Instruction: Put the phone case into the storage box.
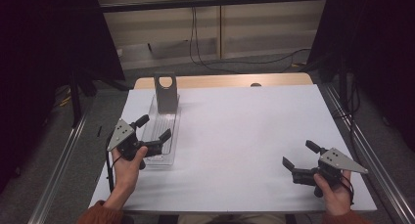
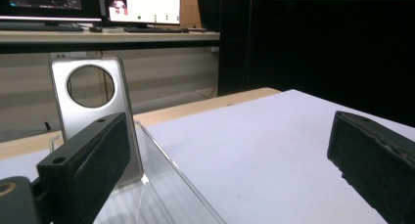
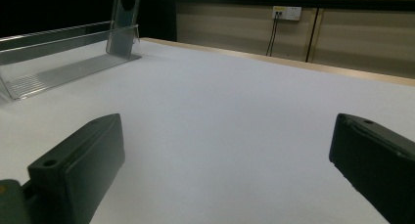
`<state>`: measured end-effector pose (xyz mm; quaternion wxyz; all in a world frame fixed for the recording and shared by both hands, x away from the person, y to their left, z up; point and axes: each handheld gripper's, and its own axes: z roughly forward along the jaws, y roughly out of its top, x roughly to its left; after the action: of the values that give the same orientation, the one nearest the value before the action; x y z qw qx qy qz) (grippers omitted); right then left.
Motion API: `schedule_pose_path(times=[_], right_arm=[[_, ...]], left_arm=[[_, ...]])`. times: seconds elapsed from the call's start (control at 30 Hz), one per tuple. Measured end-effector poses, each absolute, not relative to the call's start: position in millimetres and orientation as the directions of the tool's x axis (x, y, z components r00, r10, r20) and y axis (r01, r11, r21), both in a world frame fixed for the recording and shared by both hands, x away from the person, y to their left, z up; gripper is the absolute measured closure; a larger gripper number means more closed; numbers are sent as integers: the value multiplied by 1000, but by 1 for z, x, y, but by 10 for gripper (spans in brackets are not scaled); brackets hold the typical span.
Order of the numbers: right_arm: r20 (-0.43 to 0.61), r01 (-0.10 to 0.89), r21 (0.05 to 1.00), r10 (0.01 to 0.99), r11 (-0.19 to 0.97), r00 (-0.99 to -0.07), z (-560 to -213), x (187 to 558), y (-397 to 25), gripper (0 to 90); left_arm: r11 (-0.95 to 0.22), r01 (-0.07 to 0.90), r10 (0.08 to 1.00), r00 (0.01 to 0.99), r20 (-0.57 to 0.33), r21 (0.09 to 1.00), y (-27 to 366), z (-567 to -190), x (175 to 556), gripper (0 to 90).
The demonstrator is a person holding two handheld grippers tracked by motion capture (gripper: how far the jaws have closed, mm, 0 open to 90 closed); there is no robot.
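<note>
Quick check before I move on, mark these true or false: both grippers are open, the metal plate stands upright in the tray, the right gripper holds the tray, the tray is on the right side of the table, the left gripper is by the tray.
1. Both grippers are open. True: the left gripper and right gripper have their jaws spread with nothing between them.
2. The metal plate stands upright at the far end of the clear tray. True.
3. The right gripper holds the tray. False: it is apart from it, over bare white table.
4. The tray is on the right side of the table. False: it lies on the left side.
5. The left gripper is by the tray. True: it is at its near end.
</note>
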<state>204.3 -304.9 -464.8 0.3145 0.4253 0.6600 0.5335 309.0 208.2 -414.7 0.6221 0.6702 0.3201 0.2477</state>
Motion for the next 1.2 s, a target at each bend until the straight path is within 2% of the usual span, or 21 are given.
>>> schedule_pose_path(times=[0.17,0.4,0.6,0.73,0.97,1.1,1.2], right_arm=[[39,224,972,899,67,-437,-465,205,-305,0],[41,225,972,901,63,-433,-464,203,-306,0],[36,218,974,905,64,-423,-464,200,-308,0],[39,226,972,907,62,-420,-464,198,-310,0],[35,221,973,912,62,-409,-465,195,-311,0],[38,223,973,909,62,-414,-464,193,-312,0],[32,218,974,908,67,-419,-464,194,-311,0]], left_arm=[[-13,131,749,658,-77,991,215,-424,296,24],[-41,122,758,650,-48,992,223,-436,281,32],[-41,158,775,628,-68,987,237,-444,272,53],[-80,161,773,633,-41,984,239,-449,266,53],[-64,173,797,602,-54,983,240,-455,254,51],[-89,165,810,586,-25,982,243,-455,249,52],[-55,179,813,579,-60,982,245,-455,249,52]])
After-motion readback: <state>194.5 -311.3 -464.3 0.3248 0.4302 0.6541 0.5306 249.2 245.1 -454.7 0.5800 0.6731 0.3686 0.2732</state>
